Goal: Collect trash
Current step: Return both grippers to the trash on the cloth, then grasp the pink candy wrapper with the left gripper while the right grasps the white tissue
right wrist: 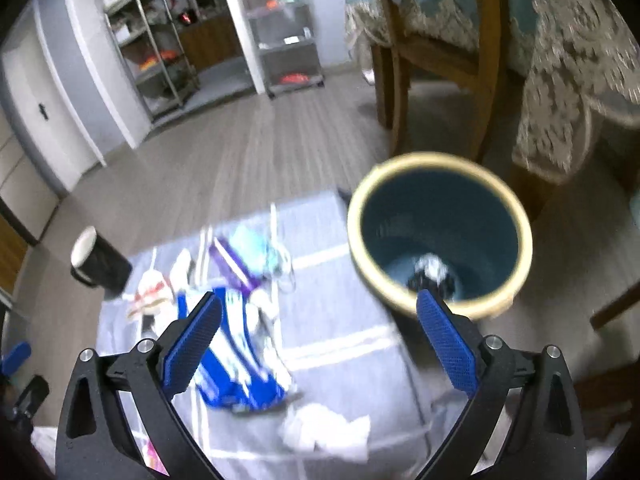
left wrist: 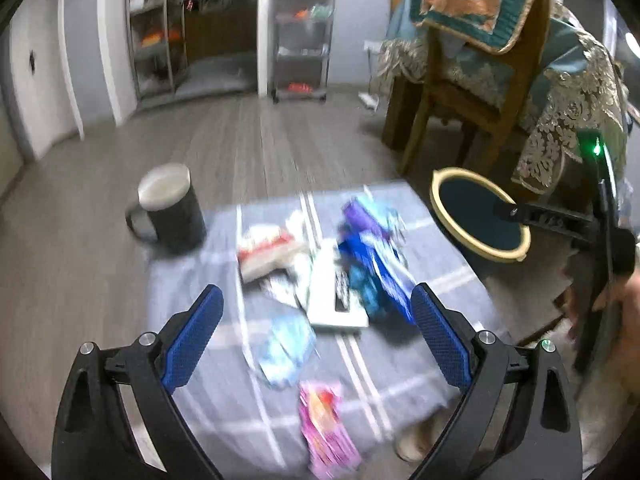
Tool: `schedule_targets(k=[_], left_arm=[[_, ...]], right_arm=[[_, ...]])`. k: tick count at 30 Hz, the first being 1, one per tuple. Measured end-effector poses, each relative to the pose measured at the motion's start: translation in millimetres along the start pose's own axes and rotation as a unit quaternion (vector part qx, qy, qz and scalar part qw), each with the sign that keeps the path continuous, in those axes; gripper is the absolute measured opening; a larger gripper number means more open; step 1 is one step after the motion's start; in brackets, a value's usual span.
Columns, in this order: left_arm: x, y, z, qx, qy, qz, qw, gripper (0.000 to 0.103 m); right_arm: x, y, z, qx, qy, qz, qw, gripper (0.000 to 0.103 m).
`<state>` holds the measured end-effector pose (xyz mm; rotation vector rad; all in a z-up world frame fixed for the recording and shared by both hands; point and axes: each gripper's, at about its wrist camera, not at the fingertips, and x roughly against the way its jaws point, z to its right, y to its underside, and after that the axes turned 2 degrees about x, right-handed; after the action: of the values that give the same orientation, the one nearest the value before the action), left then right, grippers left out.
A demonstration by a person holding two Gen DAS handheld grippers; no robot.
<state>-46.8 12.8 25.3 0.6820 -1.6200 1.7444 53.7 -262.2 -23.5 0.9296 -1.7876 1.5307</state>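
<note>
**Wrappers on the cloth, bin to the right**

The trash lies scattered on a grey checked cloth (left wrist: 224, 364): a blue packet (left wrist: 376, 272), a red-and-white wrapper (left wrist: 266, 250), a pale blue one (left wrist: 288, 344) and a pink one (left wrist: 326, 428) nearest the viewer. The left gripper (left wrist: 316, 344) hangs right above this heap, jaws spread wide and empty, so it looks the nearer tool. The blue packet's long side runs roughly away from it. The right gripper (right wrist: 318, 344), also spread and empty, sits between the heap and the bin (right wrist: 440, 168), which stands at the cloth's right edge with something already inside. A black mug (left wrist: 168, 212) stands at the left corner. Around lie wooden flooring, a draped chair (left wrist: 480, 92) and shelves (left wrist: 304, 36).
</note>
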Motion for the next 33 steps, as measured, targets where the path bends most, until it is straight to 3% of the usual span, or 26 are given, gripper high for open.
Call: schedule_targets(k=[5, 11, 13, 15, 21, 24, 25, 31, 33], left_arm=[[-25, 38, 4, -0.019, -0.013, -0.067, 0.9975, 0.094], [-68, 67, -5, -0.011, -0.024, -0.160, 0.9868, 0.091], [-79, 75, -3, -0.016, -0.028, -0.181, 0.9829, 0.088], [-86, 82, -1, -0.024, -0.029, -0.198, 0.9796, 0.080], [-110, 99, 7, -0.037, -0.026, -0.253, 0.9665, 0.057], [-116, 103, 7, -0.041, -0.028, -0.260, 0.9644, 0.048], [-117, 104, 8, -0.043, -0.027, -0.263, 0.9633, 0.039], [-120, 109, 17, -0.066, -0.021, -0.268, 0.9610, 0.018], [-121, 111, 22, -0.071, -0.020, -0.268, 0.9606, 0.012]], right_arm=[[-23, 36, -5, -0.004, 0.009, -0.087, 0.996, 0.097], [-54, 60, -29, 0.083, 0.024, -0.159, 0.983, 0.094], [-63, 71, -35, 0.105, 0.026, -0.179, 0.978, 0.084], [-74, 80, -38, 0.117, 0.028, -0.205, 0.971, 0.064], [-92, 94, -37, 0.123, 0.043, -0.239, 0.962, 0.047], [-98, 103, -38, 0.125, 0.041, -0.247, 0.960, 0.039], [-99, 103, -33, 0.126, 0.041, -0.247, 0.960, 0.037], [-98, 101, -31, 0.126, 0.039, -0.238, 0.962, 0.012], [-95, 97, -30, 0.120, 0.037, -0.231, 0.965, 0.008]])
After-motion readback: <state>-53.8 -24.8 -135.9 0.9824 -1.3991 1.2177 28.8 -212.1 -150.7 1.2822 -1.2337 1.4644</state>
